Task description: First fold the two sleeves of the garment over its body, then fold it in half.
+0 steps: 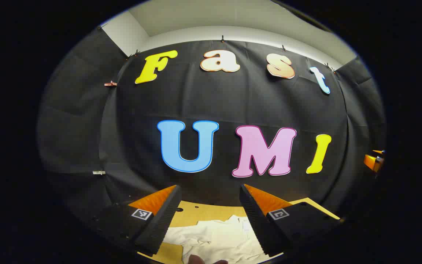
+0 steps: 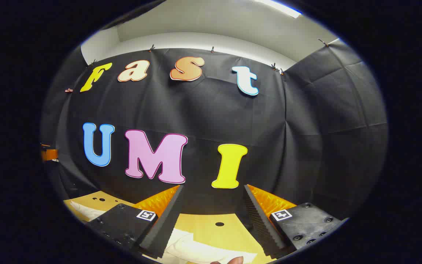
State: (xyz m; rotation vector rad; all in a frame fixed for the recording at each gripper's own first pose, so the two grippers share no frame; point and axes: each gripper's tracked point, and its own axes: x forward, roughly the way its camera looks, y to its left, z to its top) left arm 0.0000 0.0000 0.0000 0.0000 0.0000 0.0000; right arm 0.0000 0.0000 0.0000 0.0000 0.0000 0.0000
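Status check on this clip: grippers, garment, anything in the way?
Both hand-held grippers, left and right, open, raised. White garment crumpled on table, unfolded. Nothing blocking.

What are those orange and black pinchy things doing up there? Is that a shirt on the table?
A person holds two grippers above a wooden table. A white garment lies rumpled on it, not yet folded. The left gripper and the right gripper are both open and hold nothing. They are raised, pointing mostly at the booth's black wall, so the folding looks not yet begun.
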